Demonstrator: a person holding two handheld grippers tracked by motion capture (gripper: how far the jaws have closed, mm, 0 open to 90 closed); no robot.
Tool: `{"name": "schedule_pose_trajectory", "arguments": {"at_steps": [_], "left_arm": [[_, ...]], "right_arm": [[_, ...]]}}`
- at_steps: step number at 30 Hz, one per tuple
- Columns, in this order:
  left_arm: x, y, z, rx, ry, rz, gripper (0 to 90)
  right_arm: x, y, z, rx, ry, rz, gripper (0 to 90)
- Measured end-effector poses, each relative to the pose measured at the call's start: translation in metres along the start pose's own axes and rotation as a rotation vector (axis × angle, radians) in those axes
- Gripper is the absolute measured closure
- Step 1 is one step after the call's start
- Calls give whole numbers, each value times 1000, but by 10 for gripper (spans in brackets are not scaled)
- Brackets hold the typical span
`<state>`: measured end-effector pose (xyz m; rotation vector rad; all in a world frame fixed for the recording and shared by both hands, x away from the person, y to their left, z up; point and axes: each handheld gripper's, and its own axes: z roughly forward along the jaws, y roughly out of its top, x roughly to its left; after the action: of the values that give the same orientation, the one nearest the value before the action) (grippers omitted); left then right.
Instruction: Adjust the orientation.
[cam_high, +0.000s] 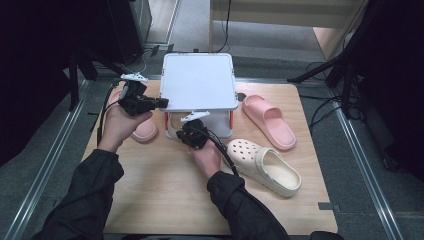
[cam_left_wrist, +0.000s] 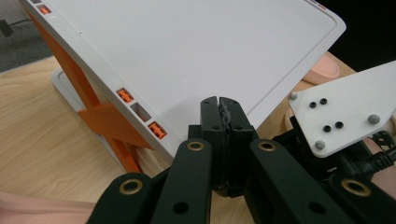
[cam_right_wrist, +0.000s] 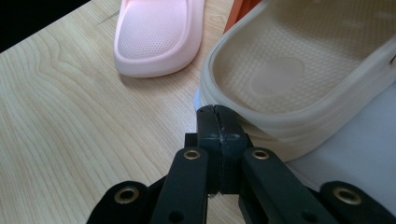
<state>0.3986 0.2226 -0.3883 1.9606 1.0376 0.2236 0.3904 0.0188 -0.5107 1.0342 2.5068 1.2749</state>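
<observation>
Item 1, shoe rack: white 2-tier w/ orange side struts, centre-back of the wooden table. Top shelf bare; in my left gripper view it runs tilted across frame.

Item 2, cream clog on rack: sits on the lower shelf, heel end facing my right gripper view. In the high view it is mostly hidden under the top shelf.

Item 3, 2nd cream clog: on table, right of my right hand, near front of rack.

Item 4, pink slide, left: on table beside rack, partly under my left hand. Toe visible in right gripper view.

Item 5, pink slide, right: on table, right of rack.

Left gripper: jaws fully closed, nothing between them, tips at the top shelf's left edge; contact I can't confirm.

Right gripper: jaws pressed together, empty, tips just at the rim of the clog on the rack.
</observation>
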Motion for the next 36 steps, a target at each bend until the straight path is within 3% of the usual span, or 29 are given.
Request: {"name": "schedule_pose_trajectory", "arguments": {"at_steps": [4, 8, 10, 14, 22, 28, 31, 36], "left_arm": [[0, 0, 0, -1, -2, -3, 888], [1, 0, 0, -2, -14, -16, 855], [2, 1, 0, 0, -24, -36, 837], [0, 4, -3, 18, -17, -44, 771], [-15, 9, -20, -16, -32, -37, 639], [-27, 7, -20, -9, -49, -27, 581], [-32, 4, -19, 5, -48, -22, 571], [-41, -7, -19, 16, -43, 1, 550]], "right_arm": [[2, 2, -1, 19, -5, 8, 900], [3, 2, -8, 26, 30, 30, 900], [6, 3, -15, 18, 39, 18, 900], [13, 6, -34, 0, 62, -20, 900], [23, -4, -77, -15, 93, -75, 875], [20, -19, -111, -47, 118, -89, 838], [18, -24, -127, -67, 108, -103, 828], [13, -30, -147, -63, 109, -102, 804]]}}
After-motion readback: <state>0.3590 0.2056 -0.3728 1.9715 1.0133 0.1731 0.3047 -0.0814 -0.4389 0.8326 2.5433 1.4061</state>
